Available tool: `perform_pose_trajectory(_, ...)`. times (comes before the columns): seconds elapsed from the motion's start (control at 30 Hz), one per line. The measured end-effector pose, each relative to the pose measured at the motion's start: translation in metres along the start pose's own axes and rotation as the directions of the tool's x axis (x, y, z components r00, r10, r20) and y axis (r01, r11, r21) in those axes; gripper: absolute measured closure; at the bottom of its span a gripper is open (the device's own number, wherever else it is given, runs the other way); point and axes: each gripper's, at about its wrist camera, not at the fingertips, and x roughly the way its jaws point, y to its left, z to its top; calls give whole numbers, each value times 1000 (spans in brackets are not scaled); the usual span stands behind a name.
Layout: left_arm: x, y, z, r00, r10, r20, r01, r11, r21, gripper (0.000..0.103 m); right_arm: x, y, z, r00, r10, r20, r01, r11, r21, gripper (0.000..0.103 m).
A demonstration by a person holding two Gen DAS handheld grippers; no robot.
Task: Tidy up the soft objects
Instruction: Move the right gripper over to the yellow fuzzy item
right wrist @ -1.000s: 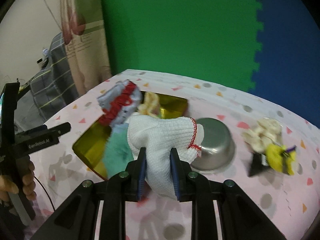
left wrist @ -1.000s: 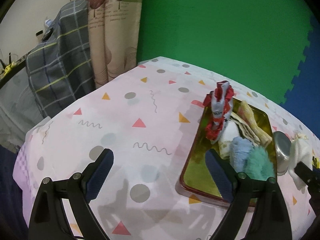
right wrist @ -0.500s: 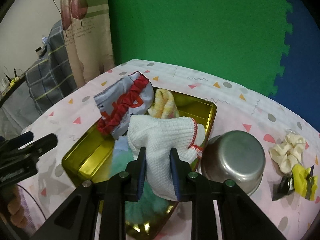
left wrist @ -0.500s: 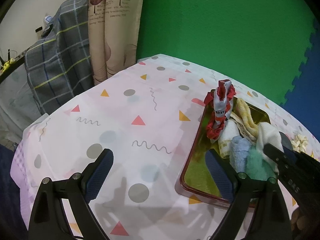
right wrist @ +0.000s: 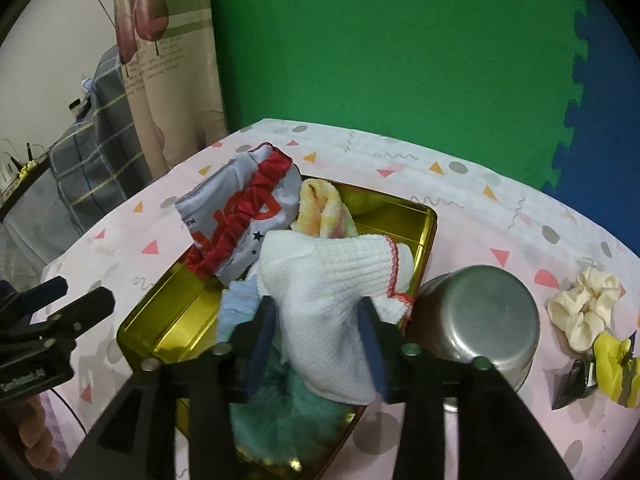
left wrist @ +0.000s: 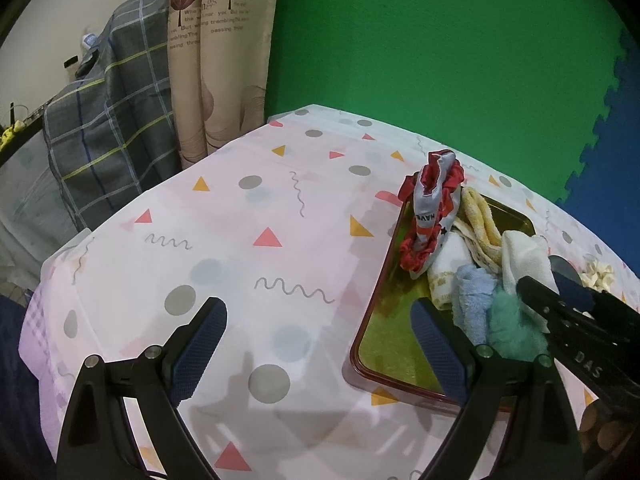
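A gold tin tray [right wrist: 168, 320] lies on the pink patterned tablecloth and holds several soft things. Among them are a red-and-grey garment [right wrist: 240, 208], a yellow towel [right wrist: 324, 212], a light blue cloth [left wrist: 472, 300] and a green fuzzy cloth [right wrist: 288, 408]. My right gripper [right wrist: 316, 304] hovers over the tray's near end. Its jaws are opening, and a white knitted cloth [right wrist: 328, 276] sags loose between them onto the pile. My left gripper [left wrist: 318, 308] stands open and empty over the tablecloth, left of the tray [left wrist: 392, 344].
An upturned steel bowl [right wrist: 480, 312] sits just right of the tray. Further right lie a cream scrunchie [right wrist: 584, 304] and a yellow soft item [right wrist: 612, 364]. A curtain and a plaid cloth hang beyond the table's left edge, with a green wall behind.
My right gripper carried the white cloth leftward from beside the bowl to over the tray, then spread its jaws off it. The left gripper stayed put.
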Motion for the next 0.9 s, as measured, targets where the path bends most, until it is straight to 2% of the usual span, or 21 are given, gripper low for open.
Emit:
perform_pose_trajectory(0.17,0,0,0,1000,-1,1,1,1000,1,12,-11,1,-1,1000,-3,18,3,1000,-7,45)
perform_pose_trajectory(0.37,0,-2,0,1000,0,7,0,1000,13,11,-32,-1,-7,999,-7,44,7,1000,-7,44)
perform_pose_trajectory(0.5,0,-3,0,1000,5,11,-5,1000,20,11,-55,-16,-13,997,-21,77,20,1000,22,44)
perform_pose_trajectory(0.73,-1,-7,-1,1000,10,15,-11,999,37,11,-87,-76,-20,983,-152,106,144,986,82,44)
perform_pose_trajectory(0.9,-1,-12,-3,1000,8,21,-9,998,61,11,-96,-142,-28,956,-284,79,267,948,174,44)
